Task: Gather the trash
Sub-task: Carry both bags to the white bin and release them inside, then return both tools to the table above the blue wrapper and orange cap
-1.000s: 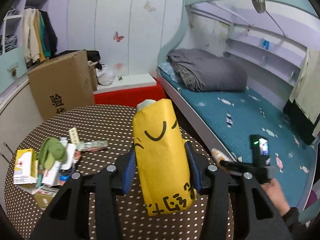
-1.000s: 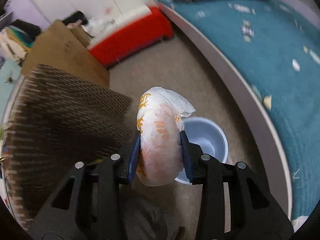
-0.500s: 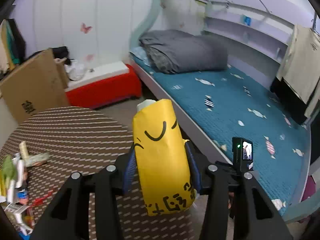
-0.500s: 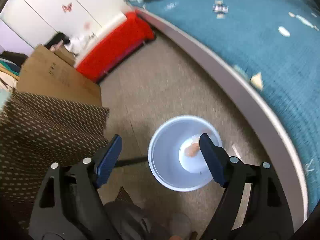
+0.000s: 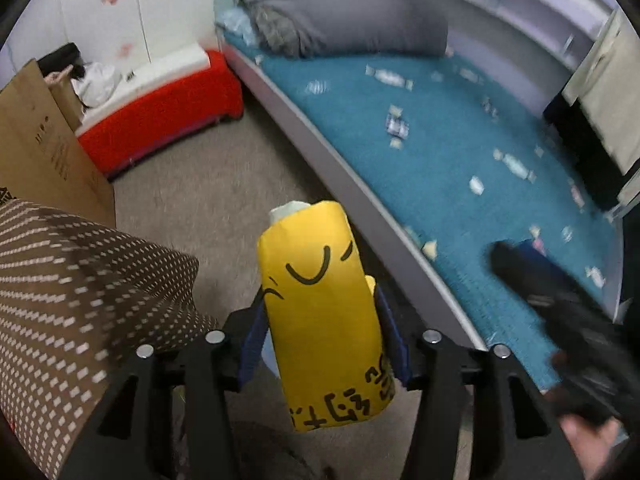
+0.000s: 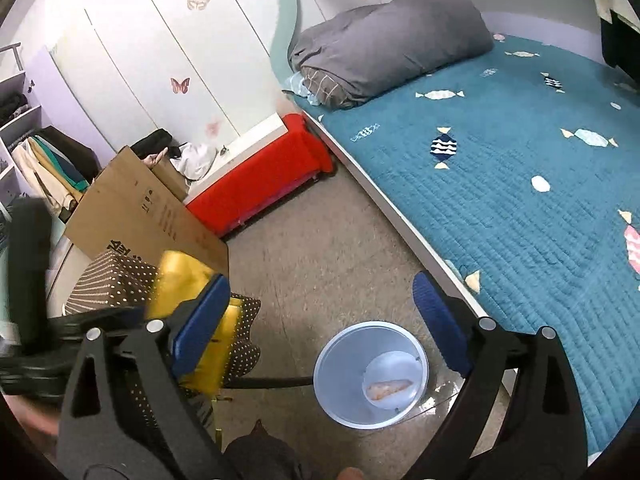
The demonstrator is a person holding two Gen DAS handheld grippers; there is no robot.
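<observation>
Standing on the floor beside the bed [image 6: 520, 184]: pale bin [image 6: 344, 364] holding one crumpled wrapper [image 6: 390, 387]. Right gripper [image 6: 328, 320] above it, jaws opening wide, nothing between. Left gripper [image 5: 324, 344] opening, yellow packet [image 5: 324, 320] between its pads, contact possibly loosening. Dotted table [image 5: 72, 292] edge and cardboard box [image 6: 144, 212] close by.

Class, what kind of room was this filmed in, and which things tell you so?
Most likely a bedroom, perhaps a child's: a bed with a folded grey duvet and butterfly stickers on white wardrobe doors.
</observation>
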